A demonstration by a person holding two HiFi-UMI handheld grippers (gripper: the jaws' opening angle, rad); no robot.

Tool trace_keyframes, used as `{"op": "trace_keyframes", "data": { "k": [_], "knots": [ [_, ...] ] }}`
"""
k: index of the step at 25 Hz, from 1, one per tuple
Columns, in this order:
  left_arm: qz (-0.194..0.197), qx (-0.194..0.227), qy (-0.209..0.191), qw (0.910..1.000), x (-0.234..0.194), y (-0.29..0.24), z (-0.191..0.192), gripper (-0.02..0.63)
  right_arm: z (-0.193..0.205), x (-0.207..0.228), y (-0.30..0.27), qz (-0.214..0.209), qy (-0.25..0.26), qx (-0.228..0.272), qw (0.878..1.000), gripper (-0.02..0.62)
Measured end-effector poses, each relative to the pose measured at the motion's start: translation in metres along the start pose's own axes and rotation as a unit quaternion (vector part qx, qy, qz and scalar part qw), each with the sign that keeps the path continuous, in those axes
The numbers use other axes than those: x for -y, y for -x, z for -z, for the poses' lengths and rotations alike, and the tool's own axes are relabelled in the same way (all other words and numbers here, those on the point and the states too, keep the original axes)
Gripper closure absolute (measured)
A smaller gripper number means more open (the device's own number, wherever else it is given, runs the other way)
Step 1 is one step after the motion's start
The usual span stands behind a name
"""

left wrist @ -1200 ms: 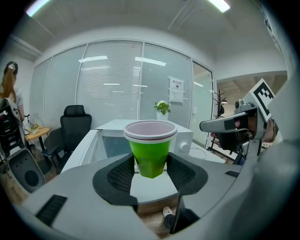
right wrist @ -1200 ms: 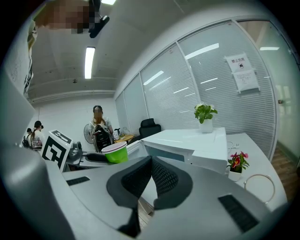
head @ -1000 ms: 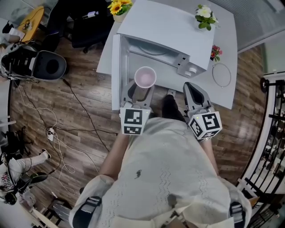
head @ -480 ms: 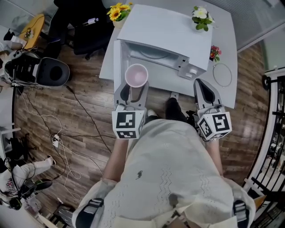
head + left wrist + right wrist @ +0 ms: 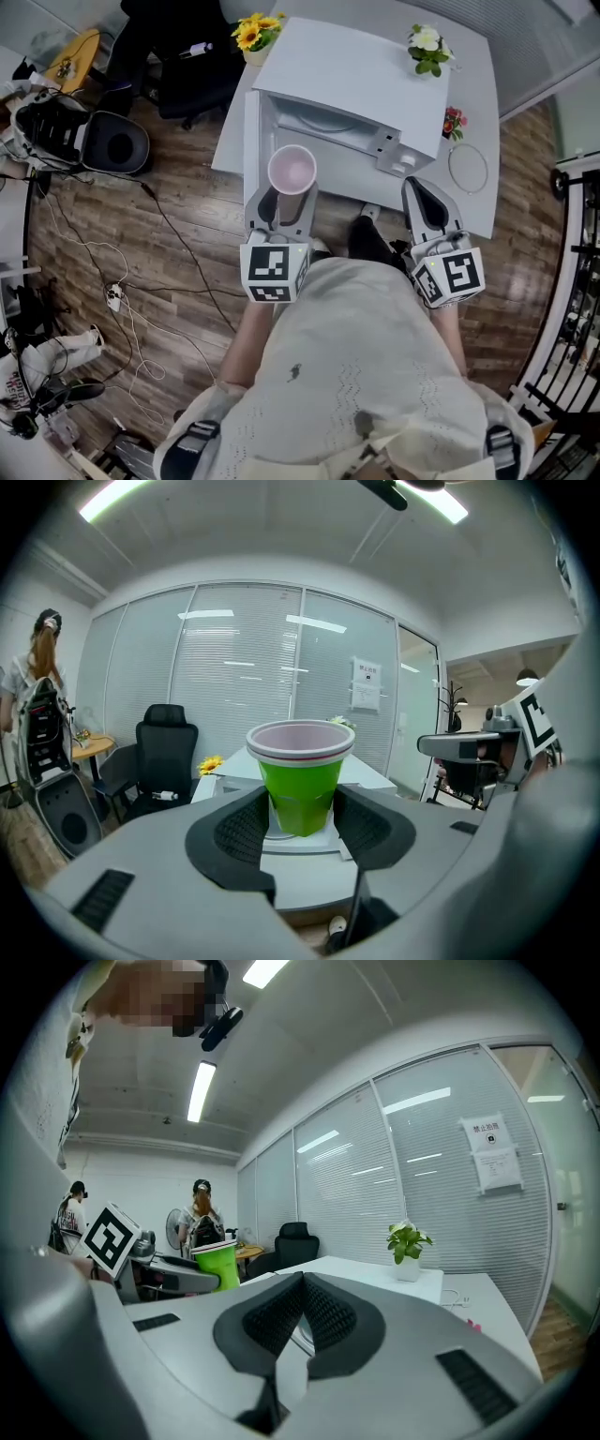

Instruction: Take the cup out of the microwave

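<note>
- A wooden floor (image 5: 141,244) is seen under everything, with thin cables (image 5: 141,309) lying on it at the left.
- A white worktop (image 5: 476,202) is seen on the far side of the scene.
- A white microwave (image 5: 366,70) is set on the worktop. Its door (image 5: 249,141) is swung open to the left, so the inside is shown.
- A black chair (image 5: 183,52) is seen at the far left, beside the worktop.
- The left tool (image 5: 284,199) is held up on the near side of the open microwave. Its jaws are closed on the cup, one on each side.
- The right tool (image 5: 420,192) is held at the right, by the near edge of the worktop and well apart from the cup. Its jaws are pressed together, and nothing is held between them.
- The cup (image 5: 292,171) is green outside and pale pink inside. It is held upright in the air, outside the microwave and just in front of its opening.
- Yellow flowers (image 5: 255,33) are seen at the far left corner, a green plant (image 5: 427,42) at the far right, and red flowers (image 5: 455,122) just right of the microwave.
</note>
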State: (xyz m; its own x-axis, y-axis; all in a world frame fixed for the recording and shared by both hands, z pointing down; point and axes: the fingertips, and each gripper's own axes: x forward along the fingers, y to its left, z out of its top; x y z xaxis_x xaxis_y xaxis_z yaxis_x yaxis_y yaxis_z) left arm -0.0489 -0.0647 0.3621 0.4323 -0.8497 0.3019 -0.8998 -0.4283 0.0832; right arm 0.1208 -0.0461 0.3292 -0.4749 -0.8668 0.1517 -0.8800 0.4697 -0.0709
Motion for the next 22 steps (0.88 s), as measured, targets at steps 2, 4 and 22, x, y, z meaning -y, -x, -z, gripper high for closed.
{"op": "trace_keyframes", "data": {
  "k": [2, 4, 22],
  "knots": [
    [0.004, -0.001, -0.002, 1.0000, 0.004, 0.000, 0.000, 0.370, 0.001, -0.005, -0.001, -0.007, 0.001, -0.001, 1.000, 0.588],
    [0.008, -0.002, -0.004, 1.0000, 0.008, 0.000, 0.001, 0.370, 0.001, -0.008, -0.002, -0.012, -0.001, 0.000, 1.000, 0.588],
    [0.010, -0.007, 0.007, 0.9999, 0.022, -0.006, 0.007, 0.370, 0.002, 0.002, 0.006, -0.009, 0.006, -0.009, 1.000, 0.588]
  ]
}}
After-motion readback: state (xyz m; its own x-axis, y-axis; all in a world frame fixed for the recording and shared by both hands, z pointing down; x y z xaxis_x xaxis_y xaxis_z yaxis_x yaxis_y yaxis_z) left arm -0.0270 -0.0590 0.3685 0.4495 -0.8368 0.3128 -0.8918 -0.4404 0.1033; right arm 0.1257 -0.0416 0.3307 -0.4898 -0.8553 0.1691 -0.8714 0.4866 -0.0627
